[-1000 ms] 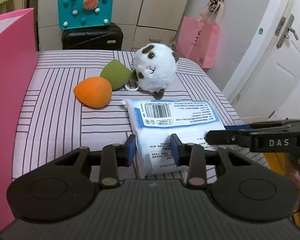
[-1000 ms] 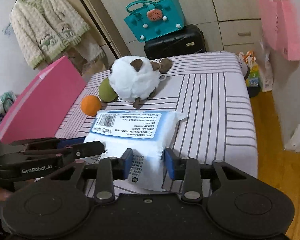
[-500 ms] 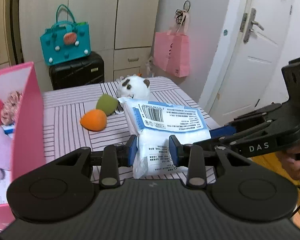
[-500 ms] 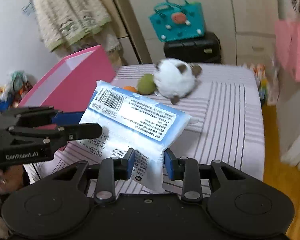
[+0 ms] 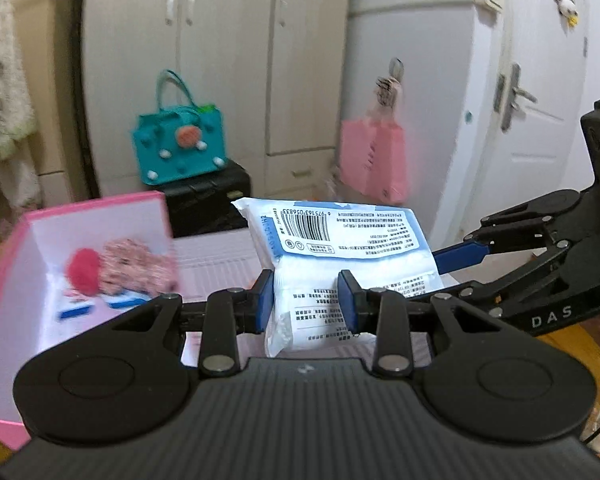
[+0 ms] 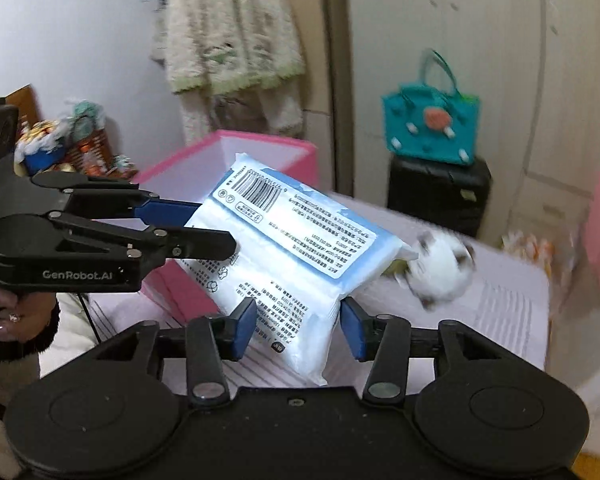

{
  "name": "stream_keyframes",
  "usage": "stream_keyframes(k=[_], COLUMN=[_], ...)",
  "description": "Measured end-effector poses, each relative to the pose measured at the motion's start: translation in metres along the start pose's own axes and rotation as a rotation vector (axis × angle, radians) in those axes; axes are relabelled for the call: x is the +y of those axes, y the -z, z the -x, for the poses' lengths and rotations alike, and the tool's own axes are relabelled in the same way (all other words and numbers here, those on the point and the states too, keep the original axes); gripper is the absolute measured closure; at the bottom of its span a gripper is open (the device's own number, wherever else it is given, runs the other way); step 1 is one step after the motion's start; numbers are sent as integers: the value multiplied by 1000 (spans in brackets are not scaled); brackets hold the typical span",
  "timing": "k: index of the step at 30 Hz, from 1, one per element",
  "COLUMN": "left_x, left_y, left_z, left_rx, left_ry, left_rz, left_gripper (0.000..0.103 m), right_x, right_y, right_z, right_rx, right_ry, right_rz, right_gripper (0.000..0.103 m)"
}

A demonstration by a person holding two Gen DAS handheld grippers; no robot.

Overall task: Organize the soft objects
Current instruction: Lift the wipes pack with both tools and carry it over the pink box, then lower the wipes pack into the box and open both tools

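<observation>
A white and blue soft pack with a barcode [image 5: 340,256] hangs in the air, held from two sides. My left gripper [image 5: 306,306] is shut on its near edge; it also shows in the right wrist view [image 6: 204,236]. My right gripper [image 6: 298,324] is shut on another edge of the same pack [image 6: 292,256]; it also shows in the left wrist view [image 5: 460,256]. An open pink box [image 5: 96,216] sits to the left, with soft pink and red items inside. A white plush toy [image 6: 440,268] lies on the striped table behind the pack.
The striped tablecloth [image 6: 500,312] covers the table. A teal bag [image 5: 180,148] stands on a black suitcase [image 5: 208,196] behind it. A pink bag [image 5: 374,164] hangs on the wall beside a white door [image 5: 540,120]. A fluffy cardigan [image 6: 228,28] hangs at the back.
Both grippers have lifted the pack higher off the table and carried it left toward the pink box. The views have tilted up, and the box interior now shows.
</observation>
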State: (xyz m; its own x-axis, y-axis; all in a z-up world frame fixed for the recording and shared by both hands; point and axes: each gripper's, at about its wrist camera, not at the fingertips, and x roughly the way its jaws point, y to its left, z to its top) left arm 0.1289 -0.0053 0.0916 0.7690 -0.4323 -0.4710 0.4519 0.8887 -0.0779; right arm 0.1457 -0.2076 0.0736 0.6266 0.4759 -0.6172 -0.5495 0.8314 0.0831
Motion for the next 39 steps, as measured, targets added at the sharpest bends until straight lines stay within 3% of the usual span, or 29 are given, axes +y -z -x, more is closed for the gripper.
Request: stream_keyframes(k=[6,9,12,19,21,26,35,39], left_x=[41,67,84,125,141,177,216,227], left_y=[-10,-16,-17,-13,-17,-32,-33,-31], left_z=[29,43,55,49,42,20,-45,-68], left_rx=[-14,5,13,84,108,153,344,426], left_ry=[-52,-46,-75,-136,-128,-176,-212,-191], left_rz=[45,101,124,213,250,266,248,255], left_gripper=[70,70,70,70,70,70,70,70], right_x=[23,36,50,68,68,63,58,57], right_y=[-41,-61,-78,-112,-119,-128,-131,-131], right_z=[-19,-34,-50,-88,-100,-131,-182,-196], right_rx=[-21,-23,0,0,7,48,165,213], right_ry=[-68,-106,-141,-182,-181,-173,-173,-161], right_rz=[71,113,147,205,214,208,171,156], right_gripper=[47,37,37,36,40,71,75,75])
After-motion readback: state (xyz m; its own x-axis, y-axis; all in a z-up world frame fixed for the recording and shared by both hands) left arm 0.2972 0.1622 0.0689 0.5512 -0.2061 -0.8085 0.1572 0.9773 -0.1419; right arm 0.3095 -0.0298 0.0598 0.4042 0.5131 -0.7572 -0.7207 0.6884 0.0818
